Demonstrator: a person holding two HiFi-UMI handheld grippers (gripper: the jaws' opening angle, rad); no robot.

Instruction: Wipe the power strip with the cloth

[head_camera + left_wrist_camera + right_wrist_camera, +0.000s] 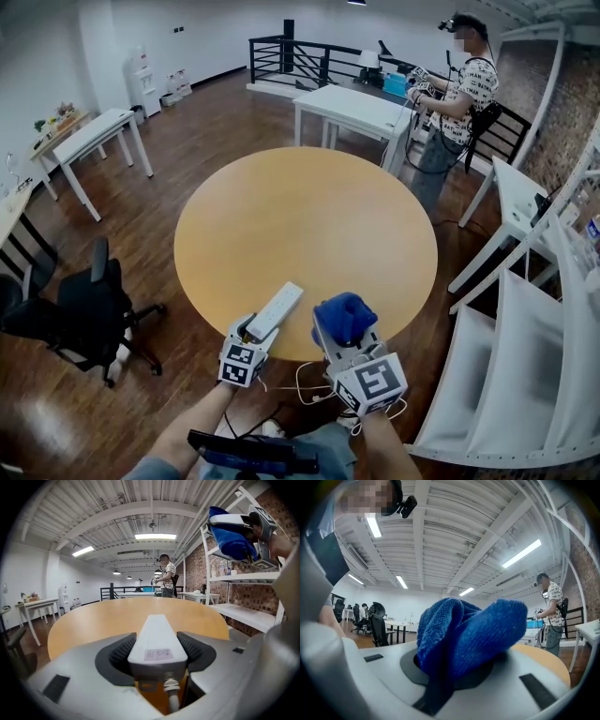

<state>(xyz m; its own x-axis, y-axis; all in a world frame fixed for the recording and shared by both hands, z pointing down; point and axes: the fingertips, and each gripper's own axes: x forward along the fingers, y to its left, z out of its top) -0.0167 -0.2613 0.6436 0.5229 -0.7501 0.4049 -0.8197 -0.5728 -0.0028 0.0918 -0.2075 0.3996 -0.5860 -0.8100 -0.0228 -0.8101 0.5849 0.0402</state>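
The white power strip [275, 311] is at the near edge of the round wooden table [309, 216], with its far end pointing over the tabletop. Its near end sits between the jaws of the left gripper [255, 330], which are closed on its two long sides. The left gripper view shows the dark pads [119, 653] pressing on both sides of the strip, and a white cable [171, 693] coming out of the near end. I cannot tell whether the strip touches the tabletop. Just beside it, on the right, the right gripper [347, 337] pinches a bunched blue cloth [344, 316], which bulges out above its jaws. Behind the table another person [459, 94] stands near a white table [352, 108].
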